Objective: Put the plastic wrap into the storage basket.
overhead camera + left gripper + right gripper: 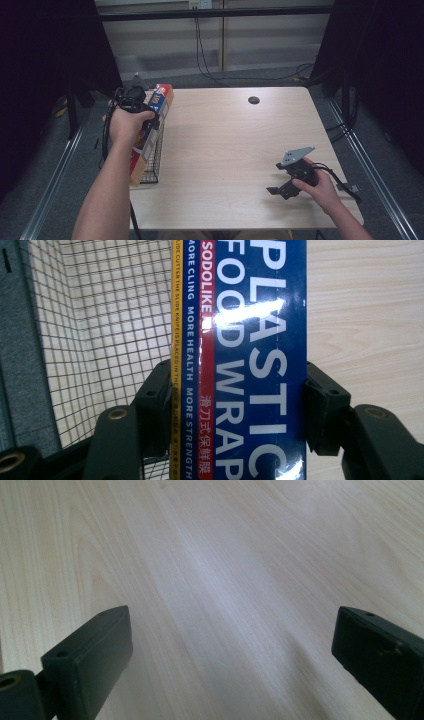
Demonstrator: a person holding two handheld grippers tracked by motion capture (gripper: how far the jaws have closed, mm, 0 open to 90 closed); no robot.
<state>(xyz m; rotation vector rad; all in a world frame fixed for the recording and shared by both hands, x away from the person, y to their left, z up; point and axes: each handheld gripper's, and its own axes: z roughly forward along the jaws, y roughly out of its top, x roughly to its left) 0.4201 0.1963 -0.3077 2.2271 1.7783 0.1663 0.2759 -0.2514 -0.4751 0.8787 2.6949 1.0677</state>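
A long plastic wrap box [156,107], blue with red and yellow edges and white lettering, hangs over a black wire basket [154,160] at the table's left edge. My left gripper [135,102] is shut on the plastic wrap box [240,355], its two black jaws pressing on the box's long sides, with the wire basket [100,325] beneath and to the left. My right gripper [280,189] rests low over the wooden table [225,145] near its front right corner. Its jaws stand wide open with nothing between them, right gripper [230,655] over bare wood.
A small round black hole [254,100] sits in the tabletop toward the back. Black cables [205,60] hang down behind the table. Grey floor and metal rails [55,170] run along both sides.
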